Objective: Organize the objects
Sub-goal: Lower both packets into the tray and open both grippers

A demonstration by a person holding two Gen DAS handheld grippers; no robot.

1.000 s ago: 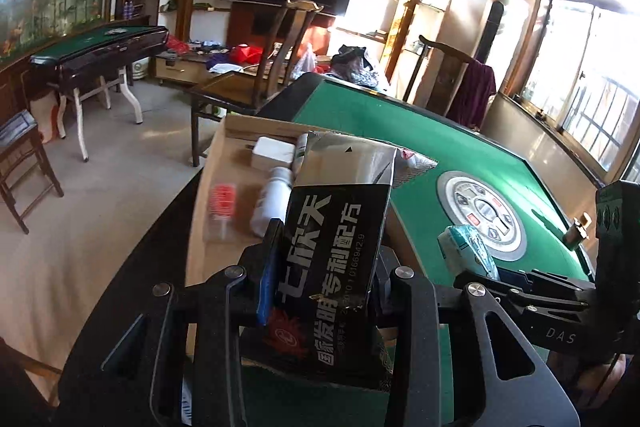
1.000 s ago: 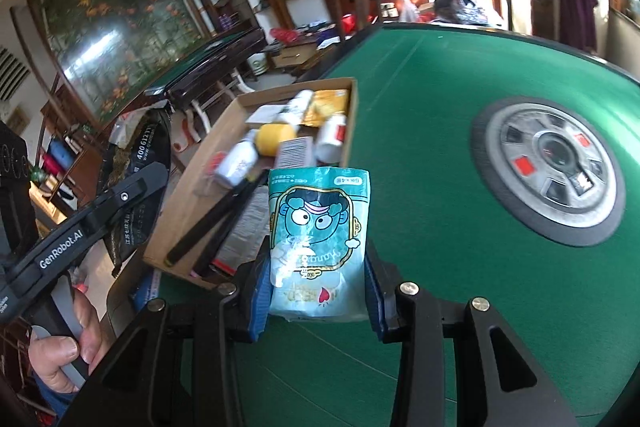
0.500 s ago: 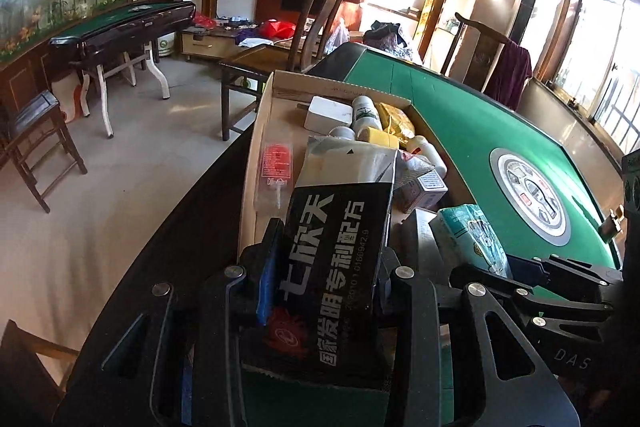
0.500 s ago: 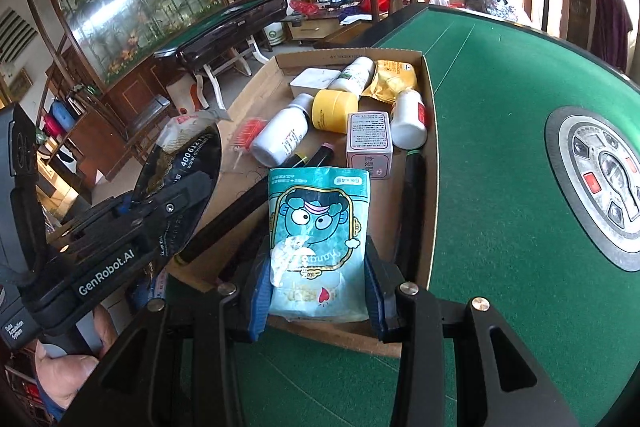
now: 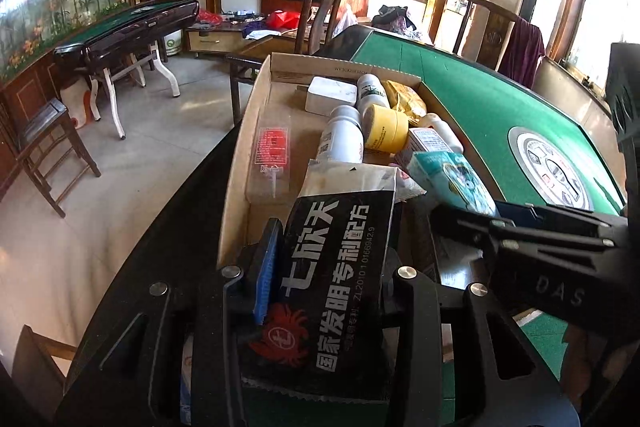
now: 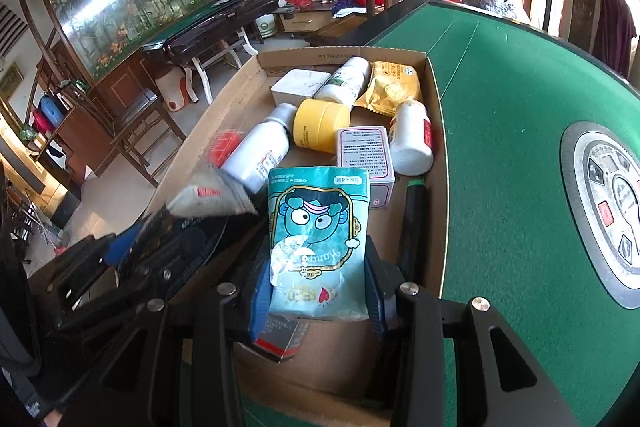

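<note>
My left gripper (image 5: 326,283) is shut on a black packet with white Chinese lettering (image 5: 336,275) and holds it over the near end of a shallow cardboard box (image 5: 240,155). My right gripper (image 6: 316,291) is shut on a teal cartoon-face pouch (image 6: 316,239), also over the box's near end (image 6: 436,163). The pouch shows in the left wrist view (image 5: 452,179), the black packet in the right wrist view (image 6: 192,223). The two grippers are side by side.
The box holds white bottles (image 6: 260,155), a yellow jar (image 6: 320,125), a small printed carton (image 6: 362,153), a yellow snack bag (image 6: 394,87), a white case (image 6: 300,87) and a black rod (image 6: 412,223). It sits on a green felt mahjong table (image 6: 520,115). Chairs stand behind.
Both grippers have moved forward with their packets, from beside the box's near end to over it. The box contents now look closer and larger.
</note>
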